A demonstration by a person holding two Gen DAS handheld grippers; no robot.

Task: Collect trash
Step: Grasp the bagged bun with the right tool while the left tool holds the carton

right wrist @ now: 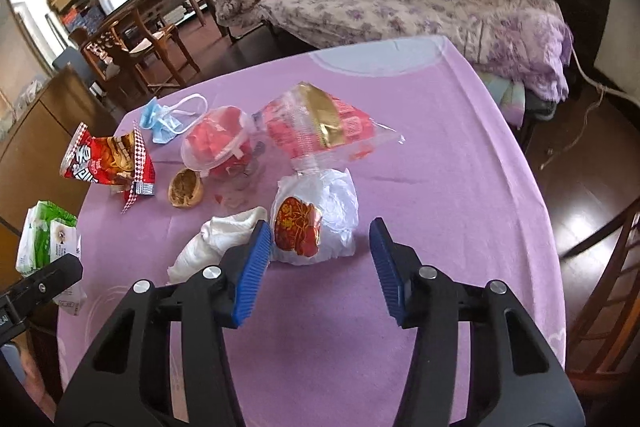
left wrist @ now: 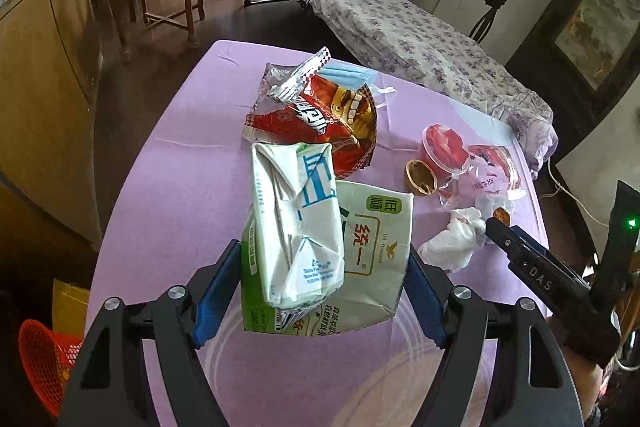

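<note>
The crumpled white wrapper point(right wrist: 316, 223) with its red-and-gold print sits on the pink-covered bench point(right wrist: 460, 155), right between the blue pads of the right gripper point(right wrist: 320, 263). The jaws stand part open around it; the pad at nine o'clock looks to be touching it, the other is still clear. It looks feather-light, soft and crackly, so it should crush rather than resist; a squeeze across its puffed middle seems the surest hold. At its nine o'clock lies a wadded tissue point(right wrist: 212, 243), just beside it, equally limp. Over on the other side, the left gripper point(left wrist: 324, 267) has its jaws wide and pressed on two flattened milk cartons point(left wrist: 320, 227), stiffer card, held by their edges. At eight o'clock in that view, a red basket point(left wrist: 40, 359) waits on the floor.
</note>
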